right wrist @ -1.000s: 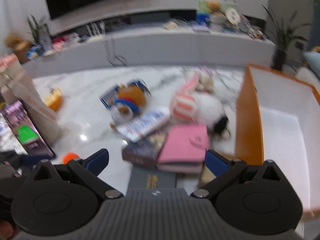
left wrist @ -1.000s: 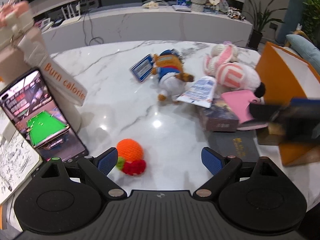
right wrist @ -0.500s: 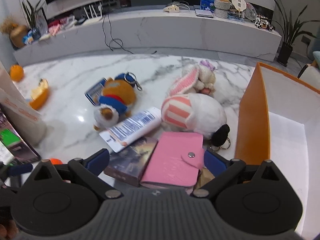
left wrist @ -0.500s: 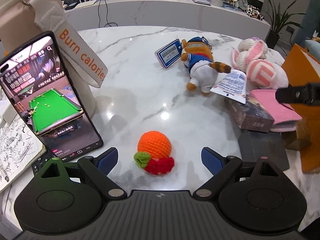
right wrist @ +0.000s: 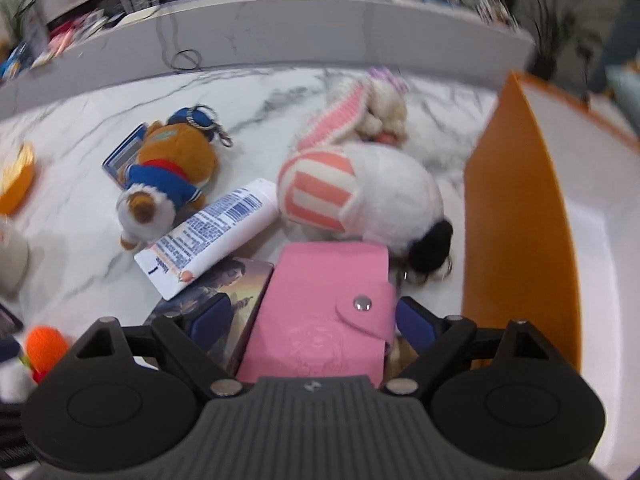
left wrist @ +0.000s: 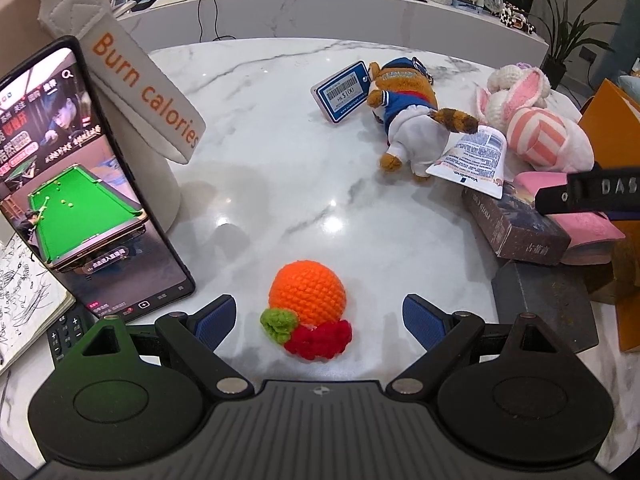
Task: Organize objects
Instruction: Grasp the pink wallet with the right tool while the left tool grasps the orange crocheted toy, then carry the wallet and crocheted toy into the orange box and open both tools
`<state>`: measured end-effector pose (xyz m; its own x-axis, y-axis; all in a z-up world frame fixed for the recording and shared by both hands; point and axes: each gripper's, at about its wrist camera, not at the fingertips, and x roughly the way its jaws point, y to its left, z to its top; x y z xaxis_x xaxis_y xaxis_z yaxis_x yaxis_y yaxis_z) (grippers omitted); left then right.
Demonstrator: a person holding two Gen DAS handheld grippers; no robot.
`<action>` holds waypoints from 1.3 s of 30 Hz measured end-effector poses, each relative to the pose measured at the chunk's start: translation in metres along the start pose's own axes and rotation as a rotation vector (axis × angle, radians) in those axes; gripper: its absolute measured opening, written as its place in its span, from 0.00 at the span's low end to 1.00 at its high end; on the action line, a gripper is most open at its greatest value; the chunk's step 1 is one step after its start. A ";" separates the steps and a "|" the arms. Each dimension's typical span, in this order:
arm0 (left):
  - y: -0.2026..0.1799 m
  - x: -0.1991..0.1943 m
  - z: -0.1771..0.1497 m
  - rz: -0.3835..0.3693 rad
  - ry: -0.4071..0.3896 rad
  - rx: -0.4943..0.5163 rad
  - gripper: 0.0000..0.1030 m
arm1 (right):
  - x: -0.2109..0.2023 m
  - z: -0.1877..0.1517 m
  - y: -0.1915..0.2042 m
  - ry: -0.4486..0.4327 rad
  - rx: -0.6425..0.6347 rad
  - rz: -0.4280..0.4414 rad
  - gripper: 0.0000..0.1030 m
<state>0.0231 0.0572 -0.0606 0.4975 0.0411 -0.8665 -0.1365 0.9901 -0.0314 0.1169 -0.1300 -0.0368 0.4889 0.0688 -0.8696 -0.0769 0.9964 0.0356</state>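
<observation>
- My left gripper is hovering low over the white marble tabletop, its blue-padded fingers spread wide.
- An orange crocheted ball with green and red trim is lying on the marble between those fingers, touching neither.
- My right gripper is also standing wide, its fingers flanking a pink snap-button wallet; I cannot tell whether the pads are touching it.
- The wallet is resting partly on a dark illustrated book, with a white barcode-printed tube lying across the book's far corner.
- Just beyond, a brown plush bear in a blue jacket and a white plush rabbit with pink stripes are lying on the marble.
- An orange-walled box with a white inside is standing right of the wallet.
- At my left, a smartphone showing a green snooker table is leaning against a cream bag with a "Burn calories" strap.
- A long white marble counter is running behind the table.
</observation>
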 end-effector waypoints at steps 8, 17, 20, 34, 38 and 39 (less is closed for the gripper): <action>0.002 0.011 0.000 0.007 0.003 -0.021 1.00 | 0.011 0.005 -0.009 0.002 0.065 0.030 0.65; 0.001 0.011 -0.004 0.024 0.014 -0.001 0.80 | 0.002 0.011 -0.026 -0.014 0.127 0.052 0.35; 0.002 0.008 -0.004 0.012 0.014 0.001 0.75 | -0.002 0.013 -0.038 0.018 0.199 0.144 0.35; 0.017 0.006 -0.005 0.007 0.016 -0.018 0.52 | -0.042 0.015 -0.033 -0.040 0.268 0.336 0.34; 0.016 0.002 -0.004 0.017 0.002 0.000 0.51 | -0.052 0.018 -0.045 -0.067 0.280 0.355 0.35; 0.016 0.000 -0.004 0.015 0.000 0.004 0.51 | -0.054 0.019 -0.047 -0.071 0.286 0.356 0.35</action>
<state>0.0173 0.0726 -0.0633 0.4958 0.0563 -0.8666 -0.1407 0.9899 -0.0162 0.1106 -0.1800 0.0181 0.5349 0.4025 -0.7429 -0.0130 0.8831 0.4690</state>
